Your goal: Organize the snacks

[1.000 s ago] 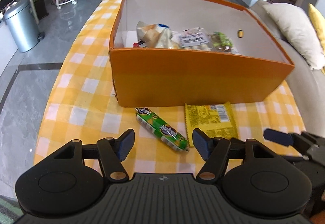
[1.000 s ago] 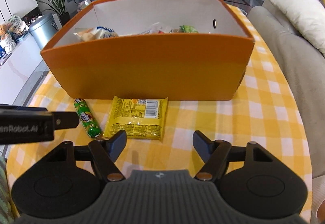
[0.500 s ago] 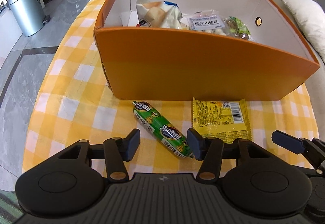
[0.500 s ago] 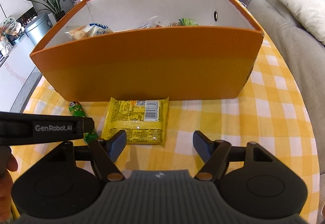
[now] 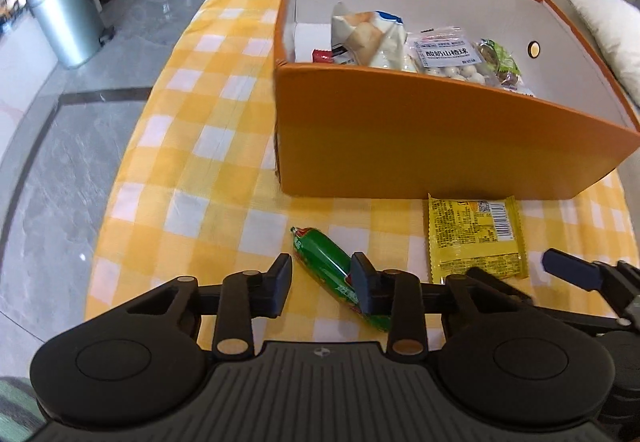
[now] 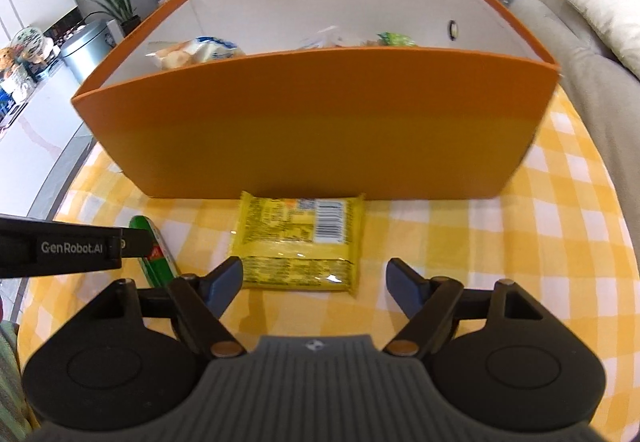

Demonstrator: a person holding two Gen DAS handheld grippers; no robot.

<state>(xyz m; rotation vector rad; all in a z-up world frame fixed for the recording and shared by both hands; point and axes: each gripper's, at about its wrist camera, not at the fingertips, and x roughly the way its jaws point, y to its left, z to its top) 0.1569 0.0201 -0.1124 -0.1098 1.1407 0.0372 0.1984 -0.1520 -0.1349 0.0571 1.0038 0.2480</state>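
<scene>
The table (image 5: 208,145) before you was covered in a thin woven cloth of yellow and white checks, lying smooth with slight creases. On it stood the orange box (image 5: 420,145), a large open-topped rectangular carton with matte orange outer walls, a plain white interior and a small round grommet hole in its right wall. Inside the box lay several crinkled plastic snack bags: a bread-roll bag (image 5: 368,33) toward the left, a clear pouch of pale round balls (image 5: 448,57) with a white label in the middle, and a green-printed pouch (image 5: 500,61) at the right. Flat on the cloth, touching or just short of the box's near wall, lay the yellow packet (image 6: 298,242), a glossy rectangular foil wrapper with crimped ends and a barcode facing up. To its left lay the green sausage (image 5: 332,274), a slim cylindrical stick in shiny green film with a red pinched end, angled diagonally. Your left gripper (image 5: 322,282) was low over that sausage with its matte black fingers parted; the right finger (image 5: 366,288) overlapped the sausage while the left finger stood clear of it, so no clamp was made. Your right gripper (image 6: 316,282) was held wide open just short of the yellow packet's near edge, gripping nothing.
</scene>
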